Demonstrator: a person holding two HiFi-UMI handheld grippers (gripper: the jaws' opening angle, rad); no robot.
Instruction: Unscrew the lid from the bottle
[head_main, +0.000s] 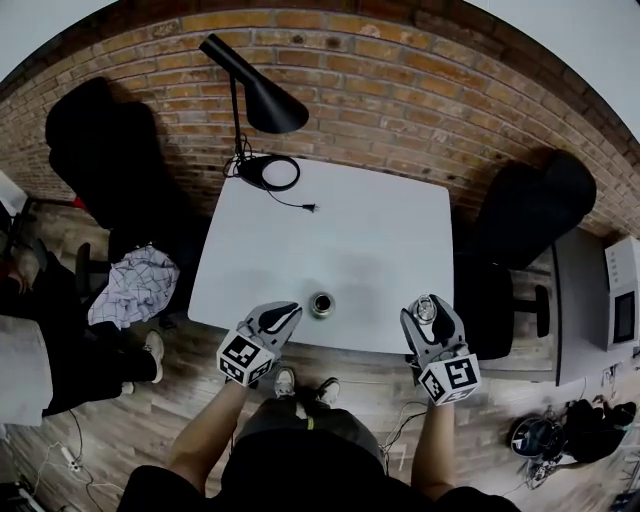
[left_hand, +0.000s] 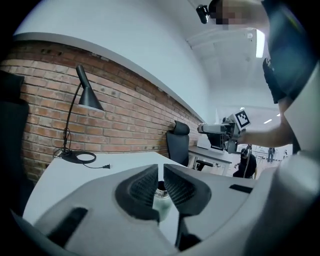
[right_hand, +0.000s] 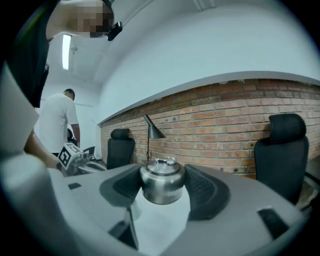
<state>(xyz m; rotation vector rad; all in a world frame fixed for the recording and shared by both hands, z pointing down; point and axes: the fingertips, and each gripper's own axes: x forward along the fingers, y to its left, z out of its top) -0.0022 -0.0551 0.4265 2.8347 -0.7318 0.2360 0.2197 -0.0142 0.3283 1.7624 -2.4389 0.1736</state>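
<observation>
Head view: the bottle stands lidless near the table's front edge, between both tools. At the front right corner the right tool clamps the lid; the left tool, nearly closed, holds nothing.

- Head view: steeply down over the near edge of the table.
- Each gripper view: low, level, close behind its jaws, facing the far brick wall.
- All share the lamp.
</observation>
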